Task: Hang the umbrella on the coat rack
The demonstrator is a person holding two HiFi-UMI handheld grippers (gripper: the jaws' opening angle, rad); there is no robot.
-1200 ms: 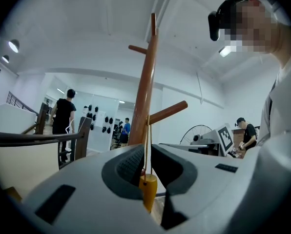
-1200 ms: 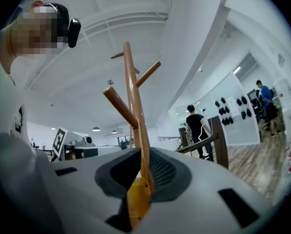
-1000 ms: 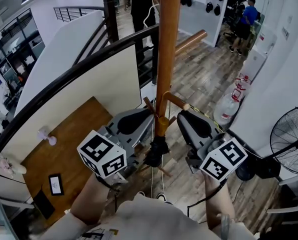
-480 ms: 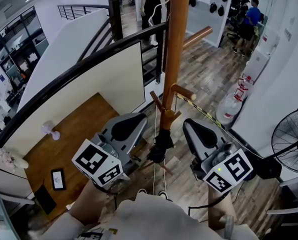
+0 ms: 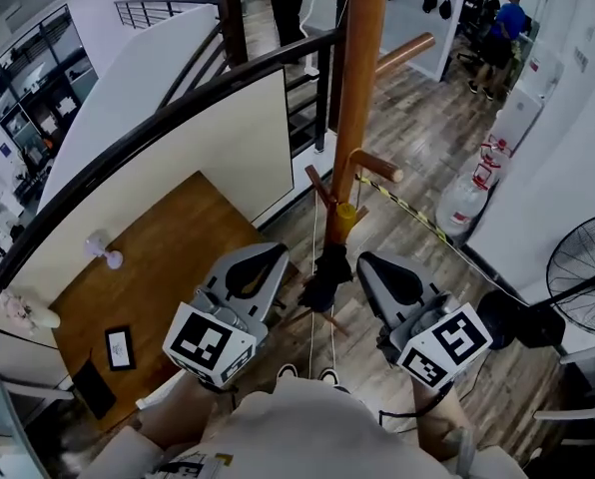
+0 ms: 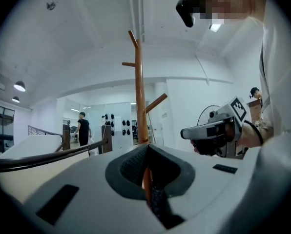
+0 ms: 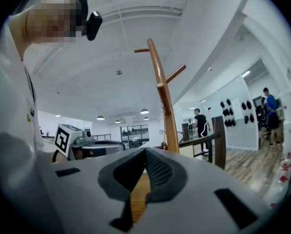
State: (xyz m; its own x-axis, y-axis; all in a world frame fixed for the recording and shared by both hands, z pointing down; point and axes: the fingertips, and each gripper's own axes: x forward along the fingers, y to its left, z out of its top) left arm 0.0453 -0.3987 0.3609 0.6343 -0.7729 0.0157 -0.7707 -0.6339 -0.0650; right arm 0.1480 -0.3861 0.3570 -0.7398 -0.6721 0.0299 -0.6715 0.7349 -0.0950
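Note:
The wooden coat rack [image 5: 359, 88] rises in the middle of the head view, with short pegs [image 5: 375, 166] low on its pole. A black folded umbrella [image 5: 327, 275] hangs beside the pole under a yellow piece [image 5: 345, 214], near the rack's foot. My left gripper [image 5: 280, 256] is just left of the umbrella and my right gripper [image 5: 363, 261] just right of it. Both are shut and hold nothing. In the left gripper view the rack [image 6: 138, 96] stands above the closed left gripper [image 6: 146, 167]. The right gripper view shows the rack [image 7: 162, 96] beyond the closed right gripper [image 7: 143, 167].
A curved black railing [image 5: 168, 118] with a white panel runs left of the rack, above a lower wooden floor [image 5: 148, 277]. Water bottles [image 5: 465, 203] and a standing fan [image 5: 585, 277] are at the right. People stand far behind. Thin white cords [image 5: 313, 267] hang by the pole.
Both grippers have drawn back from the pole toward my body, still shut. The umbrella stays hanging by the rack.

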